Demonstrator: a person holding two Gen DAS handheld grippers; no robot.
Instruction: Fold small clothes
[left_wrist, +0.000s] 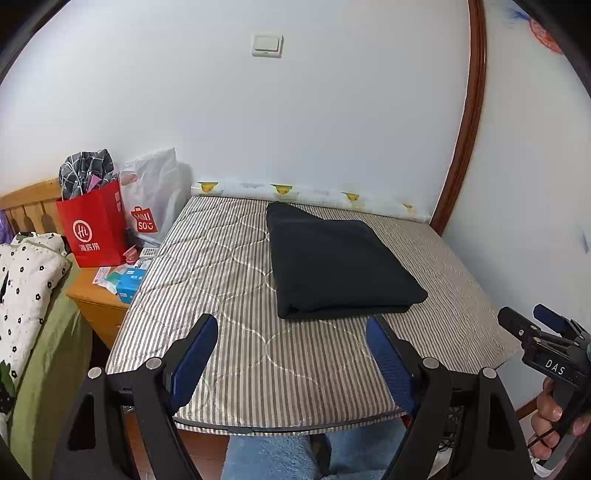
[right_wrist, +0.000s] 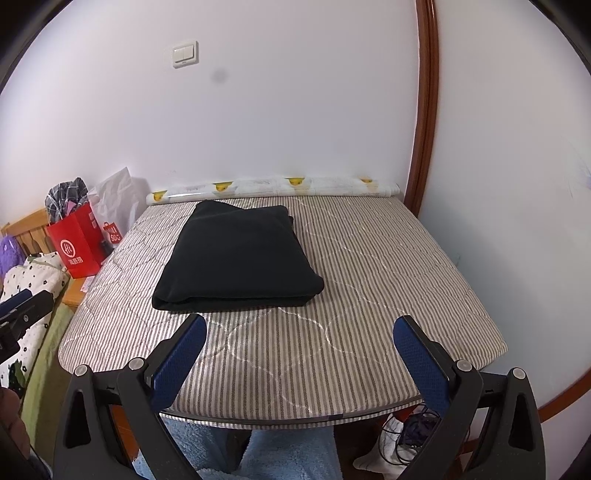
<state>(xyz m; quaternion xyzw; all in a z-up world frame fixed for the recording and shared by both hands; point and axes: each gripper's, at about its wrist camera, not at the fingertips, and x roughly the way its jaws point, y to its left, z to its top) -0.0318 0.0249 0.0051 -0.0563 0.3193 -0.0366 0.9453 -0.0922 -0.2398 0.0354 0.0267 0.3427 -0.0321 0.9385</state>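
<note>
A black garment lies folded into a thick rectangle on the striped padded table, toward its far side. It also shows in the right wrist view. My left gripper is open and empty, held above the near edge, just short of the garment. My right gripper is open and empty, near the front edge, to the right of the garment's near fold. The right gripper also shows in the left wrist view.
A red paper bag and a white plastic bag stand on a wooden nightstand at the left. A bed with spotted bedding lies further left. A rolled mat lines the wall. A brown door frame is at right.
</note>
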